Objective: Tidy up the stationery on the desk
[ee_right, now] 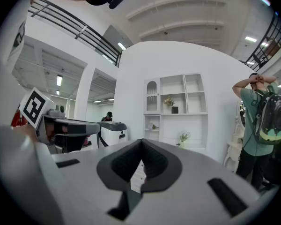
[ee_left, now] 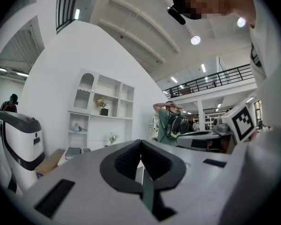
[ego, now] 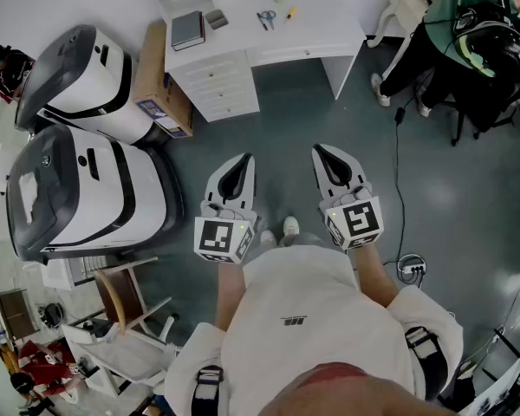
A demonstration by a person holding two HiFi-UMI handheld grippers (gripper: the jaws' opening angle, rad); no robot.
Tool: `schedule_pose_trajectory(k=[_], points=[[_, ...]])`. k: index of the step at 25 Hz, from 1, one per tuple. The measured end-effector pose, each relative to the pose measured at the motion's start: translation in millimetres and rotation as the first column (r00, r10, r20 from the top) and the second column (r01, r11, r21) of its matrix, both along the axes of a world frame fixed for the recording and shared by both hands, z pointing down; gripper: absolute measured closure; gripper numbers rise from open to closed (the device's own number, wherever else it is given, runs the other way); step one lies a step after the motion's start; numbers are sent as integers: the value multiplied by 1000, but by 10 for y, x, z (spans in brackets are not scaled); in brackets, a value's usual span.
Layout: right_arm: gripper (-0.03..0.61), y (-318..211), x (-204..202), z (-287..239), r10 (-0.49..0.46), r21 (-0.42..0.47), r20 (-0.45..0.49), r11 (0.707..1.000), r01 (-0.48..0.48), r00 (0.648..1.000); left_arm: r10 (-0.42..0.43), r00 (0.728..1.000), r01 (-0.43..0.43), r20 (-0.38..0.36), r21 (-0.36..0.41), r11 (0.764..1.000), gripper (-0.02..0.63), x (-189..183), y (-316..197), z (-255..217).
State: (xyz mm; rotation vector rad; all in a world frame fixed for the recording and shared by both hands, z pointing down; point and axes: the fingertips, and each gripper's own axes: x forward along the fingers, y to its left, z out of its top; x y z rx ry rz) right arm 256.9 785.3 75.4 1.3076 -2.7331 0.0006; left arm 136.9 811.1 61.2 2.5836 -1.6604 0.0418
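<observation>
The white desk (ego: 286,37) stands far ahead at the top of the head view. On it lie a dark book (ego: 188,29), blue scissors (ego: 266,18), a small yellow item (ego: 290,12) and a grey object (ego: 215,18). My left gripper (ego: 245,159) and right gripper (ego: 320,152) are held side by side over the grey floor, well short of the desk. Both point level toward it. In the left gripper view the gripper (ee_left: 140,142) has its jaws closed tip to tip with nothing between them. The right gripper (ee_right: 141,141) looks the same in its own view.
Two large white-and-grey machines (ego: 87,189) (ego: 82,76) stand at the left, with a cardboard box (ego: 160,85) beside the desk drawers. A wooden chair (ego: 126,297) is at lower left. A person (ego: 468,33) is at the upper right; a cable and socket (ego: 409,267) lie on the floor.
</observation>
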Motion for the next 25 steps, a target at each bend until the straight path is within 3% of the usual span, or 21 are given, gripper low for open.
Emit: schedule_pose_trajectory(k=[11, 25], points=[[578, -442, -1, 20, 12, 43, -18, 999, -11, 1000, 15, 1000, -15, -4, -30, 999, 614, 29, -413, 139], [569, -1686, -375, 195, 32, 4, -33, 999, -32, 999, 54, 999, -54, -5, -39, 998, 614, -324, -1654, 251]])
